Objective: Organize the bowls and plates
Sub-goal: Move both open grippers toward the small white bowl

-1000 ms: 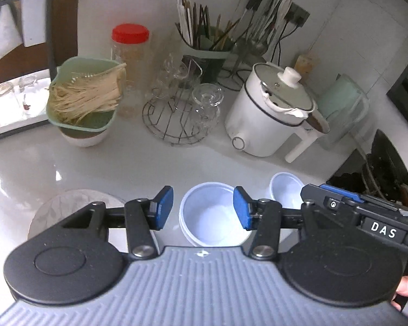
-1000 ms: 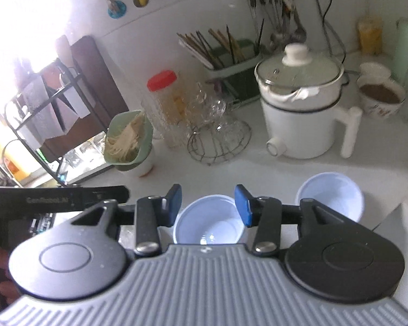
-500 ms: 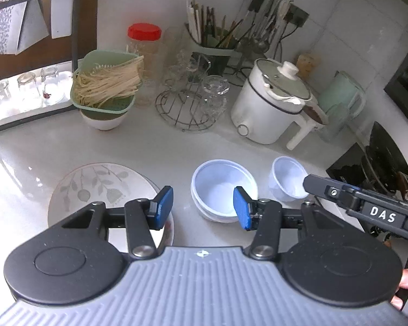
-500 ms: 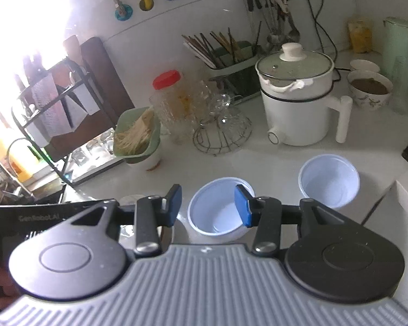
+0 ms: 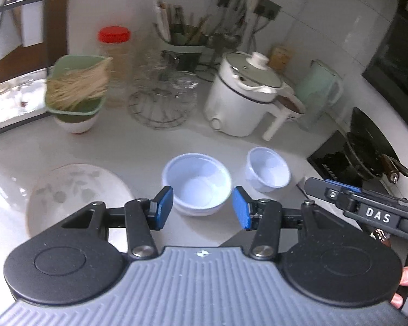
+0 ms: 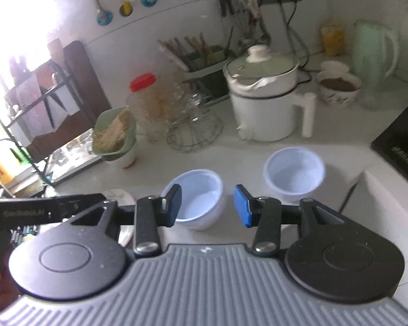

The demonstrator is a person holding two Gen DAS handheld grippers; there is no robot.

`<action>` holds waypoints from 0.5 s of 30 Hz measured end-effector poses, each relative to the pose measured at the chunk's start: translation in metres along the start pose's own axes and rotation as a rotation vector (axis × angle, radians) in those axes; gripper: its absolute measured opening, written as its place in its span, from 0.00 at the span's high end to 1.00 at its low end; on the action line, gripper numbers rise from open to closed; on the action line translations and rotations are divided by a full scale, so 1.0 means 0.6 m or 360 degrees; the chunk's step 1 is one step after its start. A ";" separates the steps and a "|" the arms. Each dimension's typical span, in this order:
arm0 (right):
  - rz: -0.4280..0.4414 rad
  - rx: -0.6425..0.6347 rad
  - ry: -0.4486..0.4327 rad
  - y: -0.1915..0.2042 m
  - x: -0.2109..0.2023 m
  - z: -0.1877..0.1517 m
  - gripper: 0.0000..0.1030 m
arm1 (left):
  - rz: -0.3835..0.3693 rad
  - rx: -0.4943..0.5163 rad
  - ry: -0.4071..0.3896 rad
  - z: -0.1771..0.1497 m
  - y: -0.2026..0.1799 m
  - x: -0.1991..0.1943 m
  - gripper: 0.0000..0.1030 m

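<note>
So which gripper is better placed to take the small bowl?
Probably right: its open gripper sits nearer the small bowl. The left gripper is lined up with the big bowl.

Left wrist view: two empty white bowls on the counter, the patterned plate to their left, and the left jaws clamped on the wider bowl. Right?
Not quite. The left gripper holds nothing: its jaws stand open, short of the wider bowl. The left wrist view shows it. The smaller bowl and patterned plate are as you say.
</note>
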State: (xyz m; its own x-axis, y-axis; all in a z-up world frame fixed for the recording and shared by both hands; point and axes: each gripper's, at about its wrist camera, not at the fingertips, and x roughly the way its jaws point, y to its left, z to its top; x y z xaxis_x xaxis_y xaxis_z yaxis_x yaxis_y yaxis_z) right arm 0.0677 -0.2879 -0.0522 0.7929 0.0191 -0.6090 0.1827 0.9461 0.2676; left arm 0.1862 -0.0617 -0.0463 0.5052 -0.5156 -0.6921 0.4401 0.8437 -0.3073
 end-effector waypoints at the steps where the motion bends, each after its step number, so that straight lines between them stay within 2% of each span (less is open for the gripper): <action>1: -0.0024 0.0018 -0.0004 -0.009 -0.005 -0.001 0.55 | -0.0022 -0.0002 0.0005 0.001 -0.007 0.006 0.47; 7: -0.0167 0.0138 -0.0020 -0.067 -0.026 -0.003 0.55 | -0.0156 0.0096 0.0059 0.003 -0.059 0.050 0.47; 15: -0.0397 0.0271 -0.0003 -0.160 -0.037 -0.005 0.55 | -0.0297 0.0172 0.0119 0.015 -0.137 0.147 0.47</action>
State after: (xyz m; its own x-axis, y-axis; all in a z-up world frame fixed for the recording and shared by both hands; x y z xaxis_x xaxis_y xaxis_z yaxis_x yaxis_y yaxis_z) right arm 0.0310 -0.3780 -0.0665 0.7123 -0.2079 -0.6704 0.4668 0.8536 0.2313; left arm 0.2014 -0.1780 -0.0763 0.3528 -0.6453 -0.6776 0.5997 0.7118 -0.3656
